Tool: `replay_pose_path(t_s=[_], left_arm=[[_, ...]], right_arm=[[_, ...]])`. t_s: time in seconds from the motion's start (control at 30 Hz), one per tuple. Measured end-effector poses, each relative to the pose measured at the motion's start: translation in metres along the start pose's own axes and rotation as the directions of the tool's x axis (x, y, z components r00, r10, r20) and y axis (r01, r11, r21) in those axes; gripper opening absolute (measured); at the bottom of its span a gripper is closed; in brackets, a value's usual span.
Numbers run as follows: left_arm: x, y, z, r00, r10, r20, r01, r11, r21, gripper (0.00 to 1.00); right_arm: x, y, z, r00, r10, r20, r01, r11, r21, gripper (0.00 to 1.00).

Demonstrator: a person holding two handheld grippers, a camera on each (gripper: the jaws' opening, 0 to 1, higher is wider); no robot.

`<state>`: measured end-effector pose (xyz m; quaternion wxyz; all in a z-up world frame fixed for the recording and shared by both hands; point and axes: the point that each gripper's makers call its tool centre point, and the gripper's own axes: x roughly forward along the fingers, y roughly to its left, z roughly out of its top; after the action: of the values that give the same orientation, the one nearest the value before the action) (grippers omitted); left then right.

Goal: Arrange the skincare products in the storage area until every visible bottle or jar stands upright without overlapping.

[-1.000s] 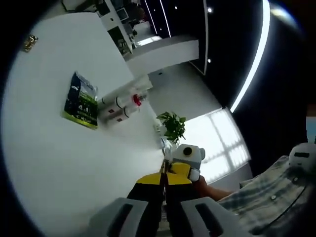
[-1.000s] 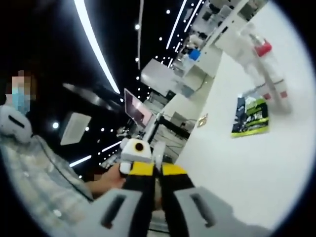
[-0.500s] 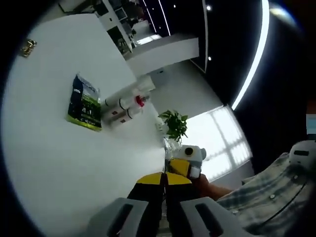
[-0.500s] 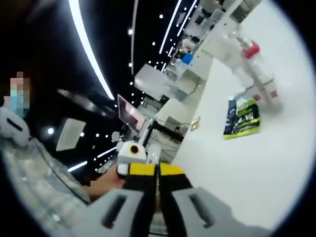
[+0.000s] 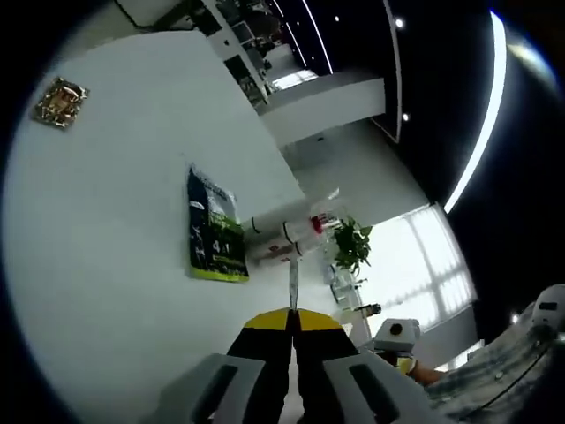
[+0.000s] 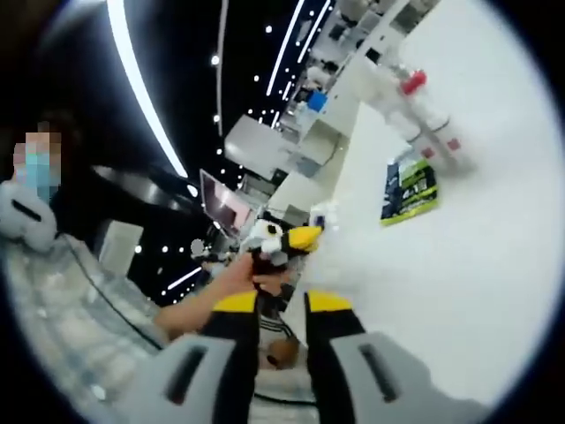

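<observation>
On the white table (image 5: 106,265), two white bottles (image 5: 287,237) are lying flat beside a green-and-black packet (image 5: 214,238), well ahead of the left gripper (image 5: 292,331), whose jaws are pressing together. The right gripper (image 6: 281,329) is standing slightly apart, gripping nothing, with the bottles far off to its upper right.

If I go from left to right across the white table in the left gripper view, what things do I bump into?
Small gold-brown square thing → green and dark packet → white bottles lying down, one with a red cap → green plant, off the table's far edge.
</observation>
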<state>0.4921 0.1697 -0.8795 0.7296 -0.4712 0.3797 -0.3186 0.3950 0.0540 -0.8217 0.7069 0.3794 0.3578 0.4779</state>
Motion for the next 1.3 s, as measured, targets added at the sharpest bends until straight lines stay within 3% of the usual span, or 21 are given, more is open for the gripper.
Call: replay_pose_path(t_s=[0.27,0.47,0.6,0.8,0.97,1.03,1.1,1.27,1.3], left_arm=[[0.021,0.047,0.048,0.99,0.143,0.012,-0.143,0.99,-0.011,0.0],[0.034,0.08,0.093,0.98,0.199,-0.003,-0.199,0.98,0.02,0.0],[0.038,0.096,0.108,0.967,0.253,0.007,-0.253,0.967,0.001,0.0],[0.047,0.114,0.113,0.959,0.282,-0.008,-0.282,0.959,0.001,0.01],[0.047,0.125,0.118,0.933,0.358,-0.036,-0.357,0.934,0.034,0.02],[0.048,0.129,0.116,0.921,0.383,-0.074,-0.376,0.922,0.095,0.03],[0.051,0.127,0.12,0.922,0.379,-0.083,-0.371,0.924,0.096,0.03],[0.05,0.13,0.12,0.879,0.454,-0.149,-0.419,0.882,0.214,0.04],[0.051,0.129,0.12,0.876,0.456,-0.154,-0.42,0.88,0.221,0.04]], right_arm=[[-0.021,-0.015,0.008,0.996,-0.079,0.042,0.078,0.996,0.038,0.17],[-0.025,-0.021,0.012,0.992,-0.111,0.061,0.108,0.993,0.05,0.17],[-0.024,-0.023,0.013,0.991,-0.117,0.064,0.113,0.991,0.068,0.17],[-0.02,-0.031,0.013,0.991,-0.127,0.047,0.122,0.988,0.092,0.18],[-0.018,-0.033,0.019,0.992,-0.124,0.036,0.12,0.988,0.095,0.18],[-0.017,-0.037,0.021,0.991,-0.127,0.032,0.123,0.987,0.104,0.18],[-0.016,-0.04,0.021,0.991,-0.128,0.024,0.125,0.986,0.108,0.18],[-0.009,-0.041,0.022,0.993,-0.117,0.0,0.117,0.987,0.112,0.18],[-0.008,-0.041,0.022,0.993,-0.115,-0.005,0.115,0.987,0.11,0.18]])
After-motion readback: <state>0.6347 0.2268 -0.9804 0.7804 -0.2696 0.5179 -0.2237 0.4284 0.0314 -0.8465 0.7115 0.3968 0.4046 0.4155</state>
